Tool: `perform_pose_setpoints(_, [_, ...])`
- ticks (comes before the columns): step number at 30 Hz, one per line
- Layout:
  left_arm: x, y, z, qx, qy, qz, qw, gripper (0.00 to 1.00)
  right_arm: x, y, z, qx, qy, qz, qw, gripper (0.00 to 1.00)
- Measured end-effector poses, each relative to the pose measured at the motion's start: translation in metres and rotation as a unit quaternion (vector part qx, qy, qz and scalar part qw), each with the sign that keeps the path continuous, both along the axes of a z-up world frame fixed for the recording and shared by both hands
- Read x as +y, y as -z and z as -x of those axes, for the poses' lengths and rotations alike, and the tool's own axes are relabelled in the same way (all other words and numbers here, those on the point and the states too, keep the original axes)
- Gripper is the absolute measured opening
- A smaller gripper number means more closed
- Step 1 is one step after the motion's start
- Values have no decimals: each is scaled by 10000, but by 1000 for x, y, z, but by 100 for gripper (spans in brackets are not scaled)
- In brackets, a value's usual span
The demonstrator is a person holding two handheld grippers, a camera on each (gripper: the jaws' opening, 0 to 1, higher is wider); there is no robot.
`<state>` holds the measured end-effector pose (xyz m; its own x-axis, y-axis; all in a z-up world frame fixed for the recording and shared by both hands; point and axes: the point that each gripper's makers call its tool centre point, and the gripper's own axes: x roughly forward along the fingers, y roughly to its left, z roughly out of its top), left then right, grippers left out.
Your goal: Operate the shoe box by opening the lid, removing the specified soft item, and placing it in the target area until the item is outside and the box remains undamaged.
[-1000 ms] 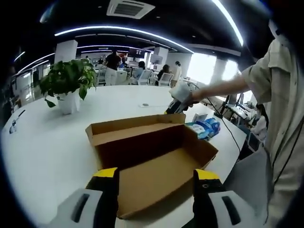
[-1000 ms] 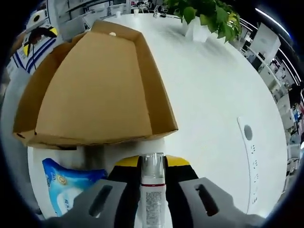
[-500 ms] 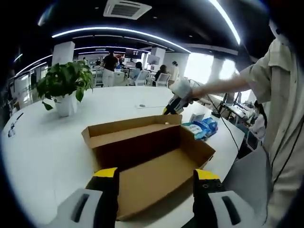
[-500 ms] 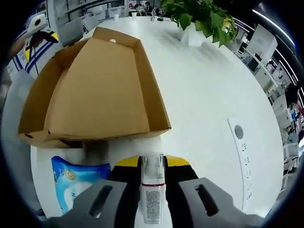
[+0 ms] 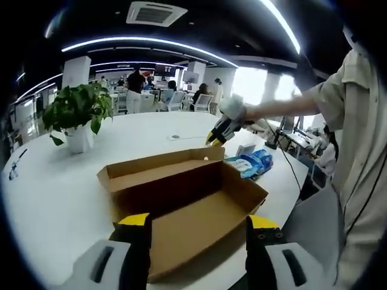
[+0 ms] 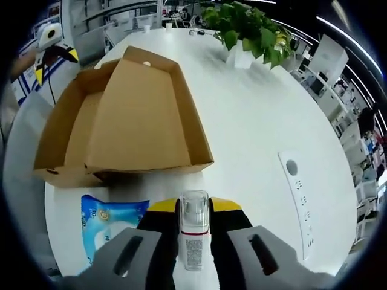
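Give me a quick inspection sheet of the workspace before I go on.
Surface: white table.
Job's things: box open, inside bare; blue pack on the table beside it.
Clutter: potted plant; white strip with round sockets.
Grippers: left gripper open, nothing held; right gripper shut on a small bottle.
Cables: black one over the table edge.
Surroundings: office, desks, people far off.

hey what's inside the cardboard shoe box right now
The shoe box lies open, and the floor that shows is bare cardboard. In the left gripper view its near end is hidden behind the left gripper, so that corner cannot be checked. The blue soft pack lies outside on the table.
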<state>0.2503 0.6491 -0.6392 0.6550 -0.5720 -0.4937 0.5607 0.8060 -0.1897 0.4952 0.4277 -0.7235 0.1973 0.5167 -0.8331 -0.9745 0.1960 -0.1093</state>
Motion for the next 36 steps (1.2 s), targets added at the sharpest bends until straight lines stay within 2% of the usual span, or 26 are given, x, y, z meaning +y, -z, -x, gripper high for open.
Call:
perform_pose_setpoints(14, [-4,-4,8,-30,97,-75,9999,64,-3,-21,13,-109,-149,-311,9993,16])
perform_pose_setpoints(36, [-17,-11,12,-80,228,-170,9996,64,-19,-42,19,-186,30,-718,9972,16])
